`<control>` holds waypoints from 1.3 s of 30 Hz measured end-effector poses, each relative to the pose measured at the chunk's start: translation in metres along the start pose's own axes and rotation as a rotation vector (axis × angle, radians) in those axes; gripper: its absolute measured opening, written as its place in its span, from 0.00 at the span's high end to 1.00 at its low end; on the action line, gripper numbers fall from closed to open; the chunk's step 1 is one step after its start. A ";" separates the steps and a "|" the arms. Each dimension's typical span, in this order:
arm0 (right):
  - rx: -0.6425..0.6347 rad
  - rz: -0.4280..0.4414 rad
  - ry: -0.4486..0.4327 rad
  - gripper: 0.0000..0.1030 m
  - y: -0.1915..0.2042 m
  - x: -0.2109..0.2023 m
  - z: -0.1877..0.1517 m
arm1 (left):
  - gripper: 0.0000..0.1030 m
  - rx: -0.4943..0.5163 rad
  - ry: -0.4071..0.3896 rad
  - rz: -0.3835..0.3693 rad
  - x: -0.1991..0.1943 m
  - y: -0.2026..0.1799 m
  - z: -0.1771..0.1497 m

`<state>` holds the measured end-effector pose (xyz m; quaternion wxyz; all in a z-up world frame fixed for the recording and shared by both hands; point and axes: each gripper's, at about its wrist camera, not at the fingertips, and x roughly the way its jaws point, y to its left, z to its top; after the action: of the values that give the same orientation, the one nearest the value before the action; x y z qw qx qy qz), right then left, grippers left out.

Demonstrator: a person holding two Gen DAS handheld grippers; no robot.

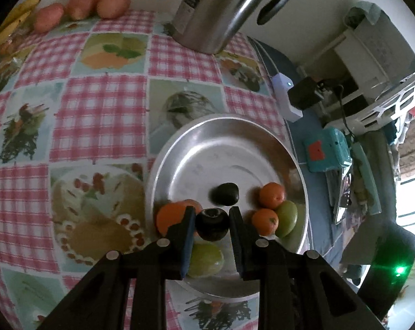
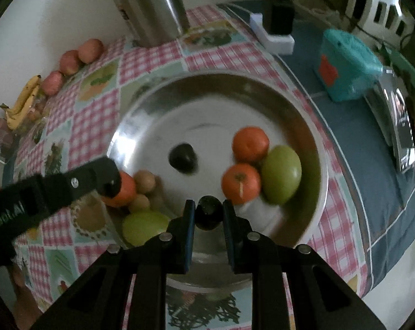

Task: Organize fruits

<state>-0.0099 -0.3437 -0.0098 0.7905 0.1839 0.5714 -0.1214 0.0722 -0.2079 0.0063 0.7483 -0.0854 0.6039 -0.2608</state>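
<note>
each gripper, left gripper (image 1: 211,216) and right gripper (image 2: 208,209), is clamped nearly closed on a small round dark fruit (image 1: 212,224) above the near edge of the wide shiny metal bowl (image 1: 179,148), so a hasty release could bounce either fruit over the rim.
</note>
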 end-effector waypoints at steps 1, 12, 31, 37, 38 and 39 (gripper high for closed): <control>0.002 -0.002 0.009 0.80 -0.002 0.002 -0.002 | 0.74 0.007 -0.003 0.006 0.000 -0.002 0.000; 0.032 -0.002 0.029 0.60 -0.010 0.007 -0.013 | 0.51 -0.007 0.000 0.009 -0.008 0.000 -0.010; -0.088 0.038 -0.037 0.21 0.033 -0.019 -0.053 | 0.00 -0.030 -0.175 0.503 -0.085 0.081 -0.059; -0.173 0.043 -0.071 0.17 0.057 -0.030 -0.067 | 0.00 -0.027 -0.229 0.626 -0.115 0.084 -0.083; -0.182 0.036 -0.086 0.17 0.059 -0.033 -0.067 | 0.00 -0.033 -0.237 0.646 -0.119 0.085 -0.087; -0.184 0.032 -0.099 0.17 0.060 -0.036 -0.067 | 0.00 -0.038 -0.247 0.671 -0.123 0.087 -0.094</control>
<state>-0.0544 -0.2615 0.0145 0.8332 0.1132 0.5374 -0.0646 -0.0082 -0.0560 0.0495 0.8580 0.0728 0.5080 0.0233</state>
